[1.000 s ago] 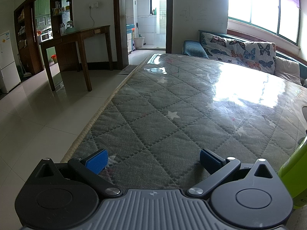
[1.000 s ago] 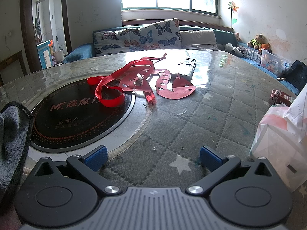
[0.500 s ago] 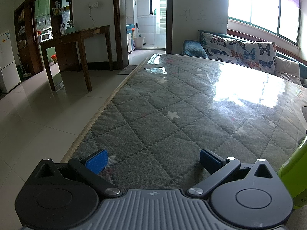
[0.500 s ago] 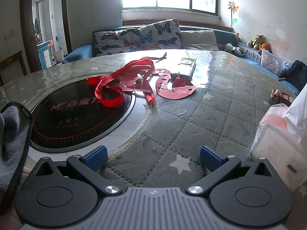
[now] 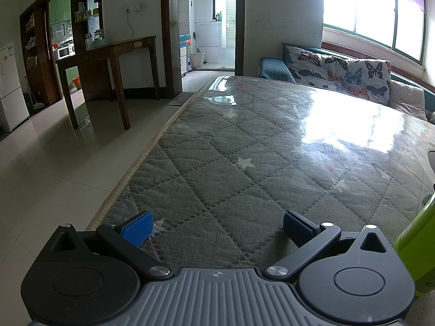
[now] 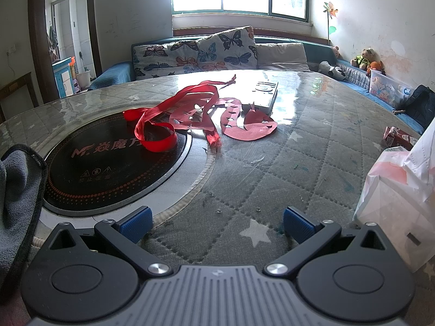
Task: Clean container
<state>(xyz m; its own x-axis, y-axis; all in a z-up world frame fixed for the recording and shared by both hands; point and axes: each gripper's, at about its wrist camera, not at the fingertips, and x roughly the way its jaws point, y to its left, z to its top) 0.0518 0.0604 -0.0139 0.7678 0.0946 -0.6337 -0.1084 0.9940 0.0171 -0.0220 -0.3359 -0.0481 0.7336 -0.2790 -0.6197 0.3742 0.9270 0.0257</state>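
Both the left tool (image 5: 216, 226) and the right tool (image 6: 216, 222) stood wide and empty above the table (image 6: 312, 146). The lime-green container (image 5: 416, 247) sat just right of the left tool, barely in frame, so reaching blind could have knocked it over. The grey cloth (image 6: 16, 190) lay left of the right tool, ungrasped.

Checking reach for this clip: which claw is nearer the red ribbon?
Right. The right claw faces the red ribbon, which lies ahead across the black cooktop. The left claw faces bare table cover; no ribbon shows there.
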